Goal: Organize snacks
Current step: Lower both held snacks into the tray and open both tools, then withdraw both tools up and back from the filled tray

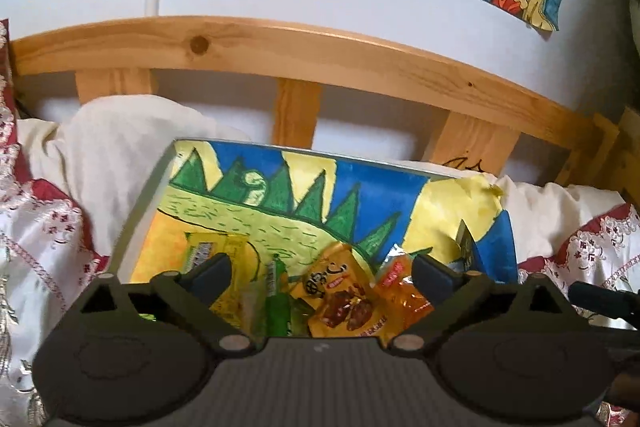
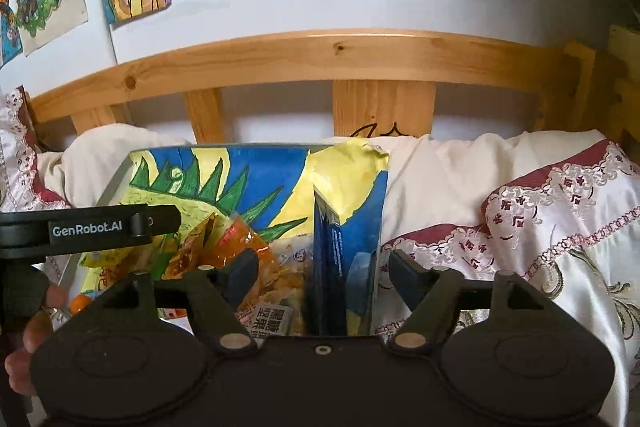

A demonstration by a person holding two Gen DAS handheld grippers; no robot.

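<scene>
A shallow box (image 1: 138, 215) lined with a painted dinosaur picture lies on the bed and holds snack packets. My left gripper (image 1: 320, 273) hangs open just above them: a yellow packet (image 1: 240, 255), a green packet (image 1: 278, 301), a yellow packet picturing brown nuts (image 1: 344, 303) and a clear orange packet (image 1: 404, 287). None is pinched. My right gripper (image 2: 324, 275) is open at the box's right side (image 2: 116, 183). A tall blue packet (image 2: 332, 247) stands upright between its fingers (image 2: 408, 275), with gaps on both sides. Orange packets (image 2: 240, 239) lie to its left.
White and maroon embroidered bedding (image 2: 540, 227) and a cream pillow (image 1: 120, 147) surround the box. A wooden headboard (image 1: 304, 47) and a wall with paintings stand behind. The left gripper's black body (image 2: 92, 227) and a hand (image 2: 36, 331) show at the right view's left edge.
</scene>
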